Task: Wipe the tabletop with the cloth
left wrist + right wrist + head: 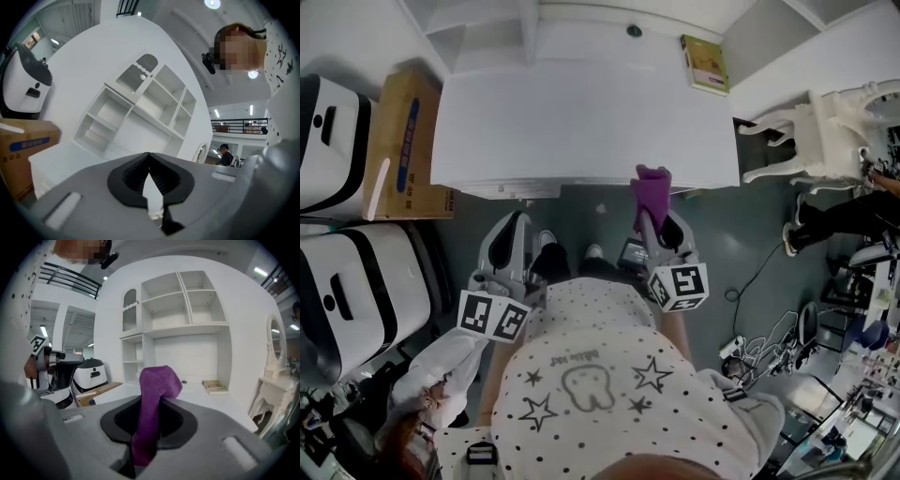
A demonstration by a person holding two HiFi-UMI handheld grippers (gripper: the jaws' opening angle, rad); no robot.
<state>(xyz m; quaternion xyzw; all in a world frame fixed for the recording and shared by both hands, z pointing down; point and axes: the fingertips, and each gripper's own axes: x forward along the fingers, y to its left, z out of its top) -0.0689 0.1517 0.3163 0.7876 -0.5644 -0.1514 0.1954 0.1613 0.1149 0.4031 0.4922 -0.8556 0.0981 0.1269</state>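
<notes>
Two grippers sit low at the desk's near edge; wiping not started, as I read it.

Far left: box [405, 141] stands just beside the tabletop's [581, 122] left end. Risk: a wide leftward stroke could bump it or drag the cloth off that edge.

Left gripper [516, 225]: jaw tips meet and nothing is between them. It is below the desk edge and off the surface. Risk is low, but it could knock the desk front if it lifts without looking.

Tabletop: bare and white except for a book at back right and a small dark spot at back centre.

Cloth [652, 186]: purple, pinched by the right gripper [654, 217], whose jaws are closed on it. It is at the near edge, right of centre. Most of the cloth is bunched and flops over above the jaws, with a tail hanging down behind them. I can't tell whether it touches the surface. Risks:
- Bunched cloth means a small contact patch, so strokes would leave strips unwiped.
- If the gripper comes down too steeply, the hard jaw tips could scrape the top instead of the cloth.
- The grip is on a narrow fold, so drag against the surface could pull the cloth out.

Book [705, 63]: lies flat at the back right corner. A stroke reaching there could shove it along or against the shelf wall.

Far right: chair [825, 131] stands close to the desk's right end, so an overshoot to the right could clip it.
</notes>
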